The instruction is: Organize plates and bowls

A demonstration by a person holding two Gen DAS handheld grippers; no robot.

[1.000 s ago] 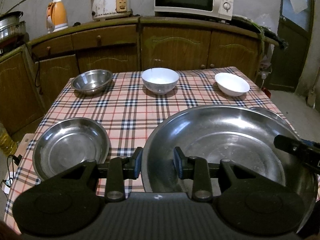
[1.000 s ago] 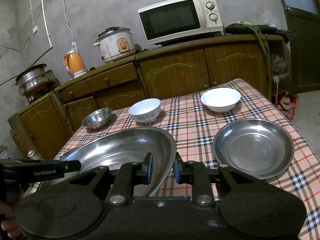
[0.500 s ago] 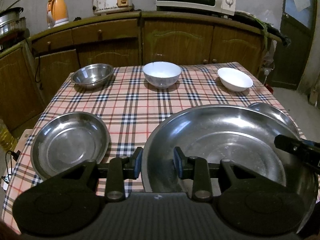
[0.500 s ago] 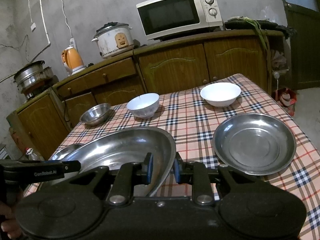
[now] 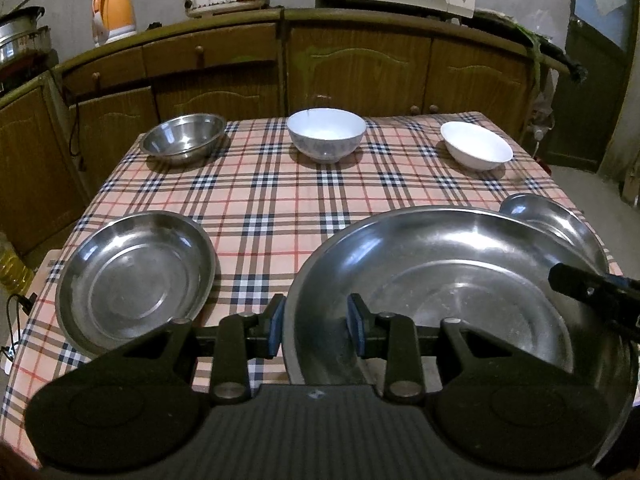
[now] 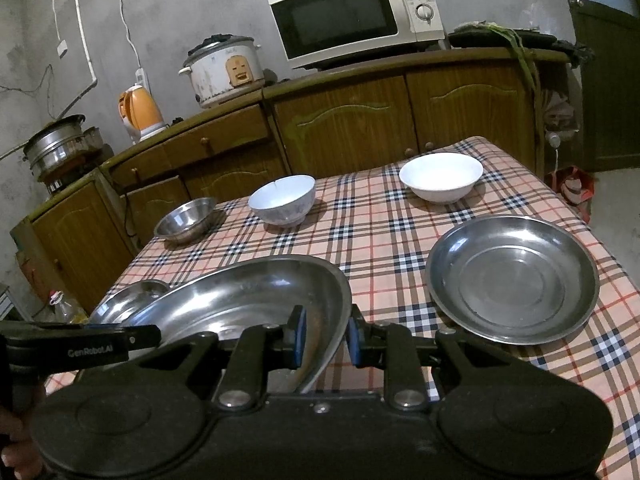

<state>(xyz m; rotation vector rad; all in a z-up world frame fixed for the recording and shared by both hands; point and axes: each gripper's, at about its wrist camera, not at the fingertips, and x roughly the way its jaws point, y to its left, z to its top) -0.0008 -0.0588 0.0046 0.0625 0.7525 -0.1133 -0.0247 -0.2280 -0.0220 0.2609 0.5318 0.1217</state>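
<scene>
A large steel plate (image 5: 460, 280) hangs tilted just above the checked tablecloth, held by both grippers. My left gripper (image 5: 316, 328) is shut on its left rim. My right gripper (image 6: 326, 336) is shut on the opposite rim of the large plate (image 6: 248, 300). One small steel plate (image 5: 136, 276) lies at the near left, and its edge (image 6: 132, 294) peeks out behind the large plate. Another small steel plate (image 6: 512, 276) lies at the near right. Along the far side stand a steel bowl (image 5: 182, 136), a blue-white bowl (image 5: 326, 134) and a white bowl (image 5: 476, 150).
The checked tablecloth (image 5: 280, 208) covers the table. Wooden cabinets (image 6: 400, 108) run behind it, carrying a microwave (image 6: 352, 16), a rice cooker (image 6: 224, 68) and an orange kettle (image 6: 140, 112). A person's hand (image 6: 16, 440) holds the left gripper's handle.
Both grippers keep their hold on the large plate. The views have only tipped slightly; nothing on the table has moved.
</scene>
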